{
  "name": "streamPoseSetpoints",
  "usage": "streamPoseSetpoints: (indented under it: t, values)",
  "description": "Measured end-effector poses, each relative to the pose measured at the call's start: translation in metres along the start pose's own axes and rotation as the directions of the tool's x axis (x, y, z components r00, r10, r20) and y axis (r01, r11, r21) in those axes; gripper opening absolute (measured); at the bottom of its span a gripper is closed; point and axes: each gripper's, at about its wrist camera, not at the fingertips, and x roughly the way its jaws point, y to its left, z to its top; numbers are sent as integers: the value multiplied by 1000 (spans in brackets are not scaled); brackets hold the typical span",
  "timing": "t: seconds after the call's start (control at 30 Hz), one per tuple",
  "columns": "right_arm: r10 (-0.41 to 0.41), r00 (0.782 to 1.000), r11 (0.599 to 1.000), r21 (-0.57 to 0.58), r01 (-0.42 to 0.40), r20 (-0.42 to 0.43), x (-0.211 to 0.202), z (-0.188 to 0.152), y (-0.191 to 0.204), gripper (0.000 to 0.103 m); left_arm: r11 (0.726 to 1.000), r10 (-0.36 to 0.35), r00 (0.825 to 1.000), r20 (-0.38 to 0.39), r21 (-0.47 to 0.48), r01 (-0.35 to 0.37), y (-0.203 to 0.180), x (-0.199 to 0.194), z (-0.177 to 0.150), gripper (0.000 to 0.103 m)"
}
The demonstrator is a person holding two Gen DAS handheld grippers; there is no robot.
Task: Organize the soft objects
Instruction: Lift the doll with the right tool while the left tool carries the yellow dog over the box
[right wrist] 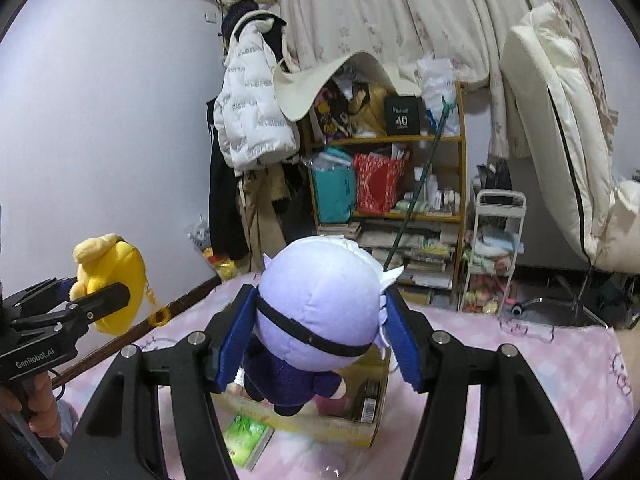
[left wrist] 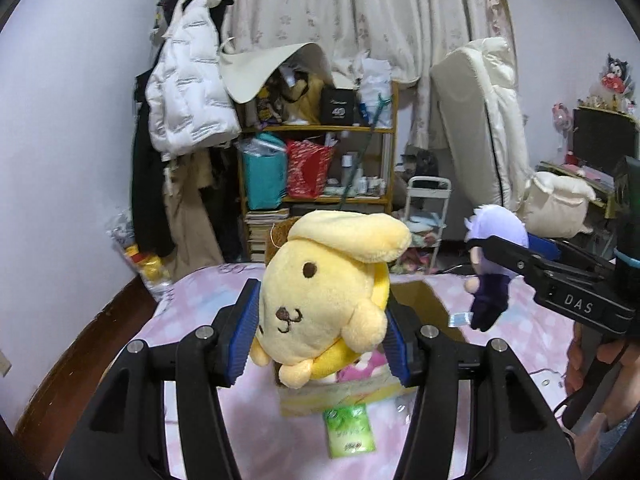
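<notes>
My left gripper [left wrist: 318,334] is shut on a yellow dog plush [left wrist: 324,292] and holds it up above an open cardboard box [left wrist: 432,304] on the pink bed. My right gripper [right wrist: 318,336] is shut on a lavender-haired doll [right wrist: 320,312] in dark clothes, hanging over the same box [right wrist: 376,412]. The doll [left wrist: 492,264] and right gripper show at the right of the left wrist view. The yellow plush [right wrist: 112,276] and left gripper show at the left of the right wrist view. Pink soft items lie inside the box.
A green tissue pack [left wrist: 350,428] lies on the pink bedspread [left wrist: 192,320] in front of the box. Behind the bed stand a cluttered wooden shelf [left wrist: 320,160], hanging coats [left wrist: 188,92], a small white cart [left wrist: 426,220] and a folded mattress [left wrist: 480,128].
</notes>
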Motion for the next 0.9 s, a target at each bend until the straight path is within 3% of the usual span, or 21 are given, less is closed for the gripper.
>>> streamPoseSetpoints:
  t: [0.37,0.57,0.9]
  values:
    - [-11,998,999,-43,13,58,10,16,4,67,1000,-17,999,40,-16,18,-8,27,24,55]
    - [-46,995,998,-32,48,85,15,1,5,67,1000,4,999,41,5,-4,-8,37,8,55]
    - [-74,995,996,-48,77,62,32,-19,2,67,1000,12,999,-42,-3,-12,-3,69,-14,56]
